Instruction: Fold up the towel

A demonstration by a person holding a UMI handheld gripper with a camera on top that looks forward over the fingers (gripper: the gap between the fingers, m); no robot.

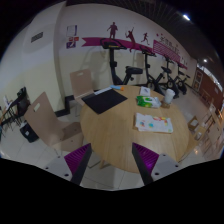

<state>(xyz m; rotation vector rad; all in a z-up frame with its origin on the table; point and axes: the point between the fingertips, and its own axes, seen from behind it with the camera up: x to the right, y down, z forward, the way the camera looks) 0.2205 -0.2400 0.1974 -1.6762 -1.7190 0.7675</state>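
A white and green patterned towel (152,122) lies flat on the right part of a round wooden table (115,130), well beyond my fingers. My gripper (112,165) is open and empty, raised near the table's front edge. Its purple pads (78,160) stand wide apart, with only the table edge and grey floor between them.
A dark flat laptop-like thing (103,99) lies at the table's far left. More white and green items (150,96) sit at the far side. Wooden chairs (45,115) stand to the left, one (206,128) to the right. Exercise bikes (150,70) line the back wall.
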